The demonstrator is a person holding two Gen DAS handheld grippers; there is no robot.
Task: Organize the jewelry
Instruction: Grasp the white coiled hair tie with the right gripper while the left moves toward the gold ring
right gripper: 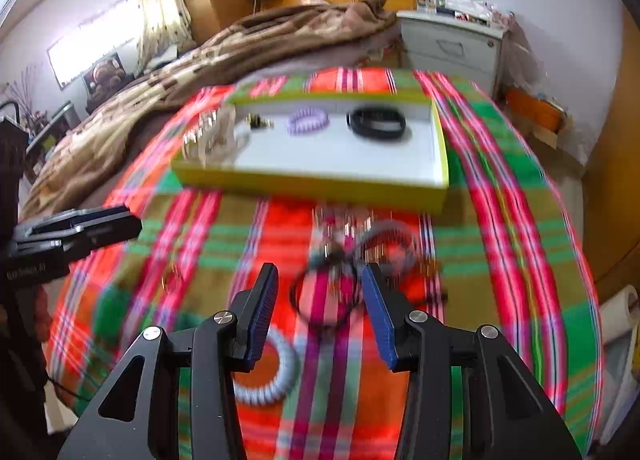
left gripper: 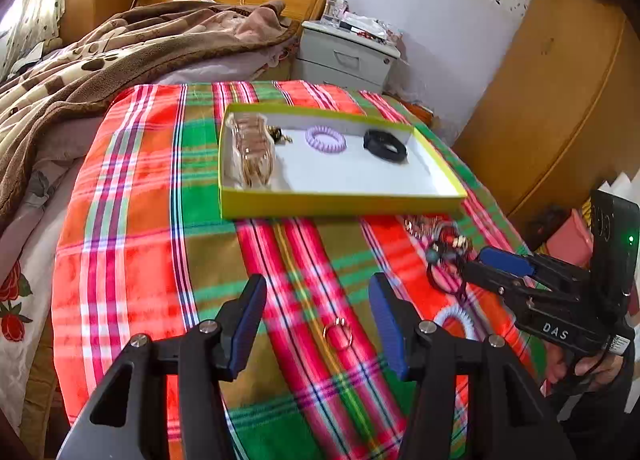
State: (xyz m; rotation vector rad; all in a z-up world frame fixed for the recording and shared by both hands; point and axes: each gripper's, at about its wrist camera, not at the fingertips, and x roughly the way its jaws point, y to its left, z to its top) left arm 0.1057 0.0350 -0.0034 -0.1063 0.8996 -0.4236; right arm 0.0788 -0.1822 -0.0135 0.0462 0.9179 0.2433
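On the plaid cloth (left gripper: 140, 219) sits a yellow-rimmed tray (left gripper: 340, 203) holding a purple coil band (left gripper: 325, 136), a black band (left gripper: 385, 144) and gold bangles (left gripper: 252, 155). Nearer, the left tongs (left gripper: 316, 316) hover with fingers apart above a small gold ring (left gripper: 338, 334). The right tongs (right gripper: 318, 308) — also apart — hang over a tangle of cords and beads (right gripper: 348, 256), a pale coil band (right gripper: 266, 376) just beside their left finger.

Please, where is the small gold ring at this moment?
In the left wrist view the gold ring lies on the plaid cloth, outside the yellow box, between the open fingers of the left gripper and left of the white spiral hair tie.
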